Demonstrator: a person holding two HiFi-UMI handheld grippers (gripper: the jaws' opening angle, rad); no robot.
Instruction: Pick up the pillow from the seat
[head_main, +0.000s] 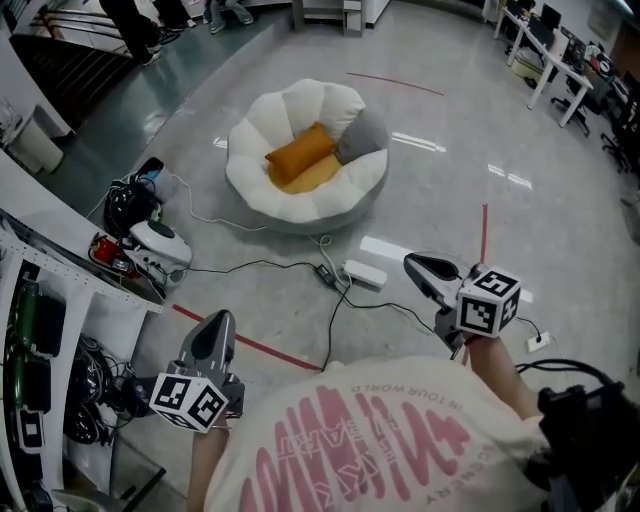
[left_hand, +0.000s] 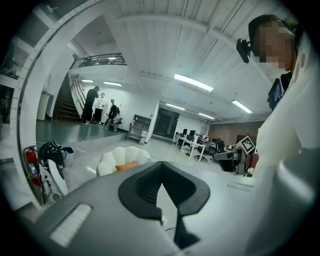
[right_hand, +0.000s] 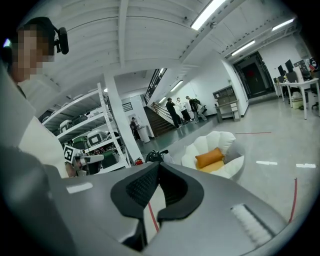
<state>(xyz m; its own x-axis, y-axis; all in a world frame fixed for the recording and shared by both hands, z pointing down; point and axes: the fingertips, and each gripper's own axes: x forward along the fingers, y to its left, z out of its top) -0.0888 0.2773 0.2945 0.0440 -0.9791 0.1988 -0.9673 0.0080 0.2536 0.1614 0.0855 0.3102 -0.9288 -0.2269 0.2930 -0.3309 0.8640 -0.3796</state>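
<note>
Task not begun. The orange pillow (head_main: 300, 152) lies in the white seat (head_main: 255, 195), at about eleven o'clock from the person and well apart from both tools. Left gripper (head_main: 221, 322) and right gripper (head_main: 418, 264): jaws closed together, nothing held. Approach, grasp and lift all remain.

We wear a cream short-sleeved T-shirt (head_main: 300, 470) with large pink lettering (head_main: 345, 440) across it. Our left gripper (head_main: 222, 322) and right gripper (head_main: 420, 265) are smooth grey shells tapering to a point. They are lined with black ribbed pads (left_hand: 145, 187), and each carries a white cube (head_main: 488, 303) printed with black square markers. A black camera (left_hand: 243, 50) sits on our head.
</note>
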